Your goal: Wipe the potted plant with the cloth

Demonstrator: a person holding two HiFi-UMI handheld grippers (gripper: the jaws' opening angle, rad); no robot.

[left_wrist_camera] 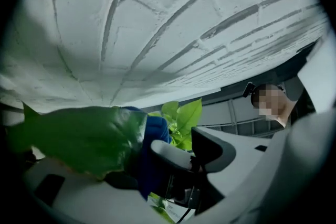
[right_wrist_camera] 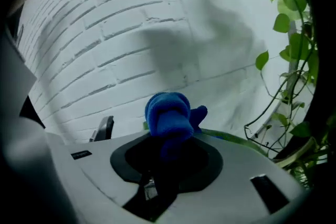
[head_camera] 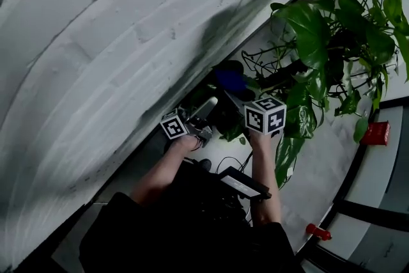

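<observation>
Against the white brick wall [head_camera: 96,41], at the near edge of the plant [head_camera: 323,35], we hold both grippers close together. Our right gripper [right_wrist_camera: 168,147] has its jaws closed on a bunched blue cloth [right_wrist_camera: 168,113], which sticks out past the fingertips. Our left gripper [head_camera: 203,113] points upward with its jaws apart, pressing on nothing. A broad green leaf [left_wrist_camera: 79,136] lies across its front. The cloth sits against that leaf's far side, touching it. From the head view the cloth shows as a blue lump just beyond both grippers, below the plant's lowest leaves. The plant stands on a pale counter [head_camera: 323,169] beside the wall, with thin bare runners trailing toward us. A small red thing [head_camera: 376,133] sits at the counter's edge, well apart from the grippers.
</observation>
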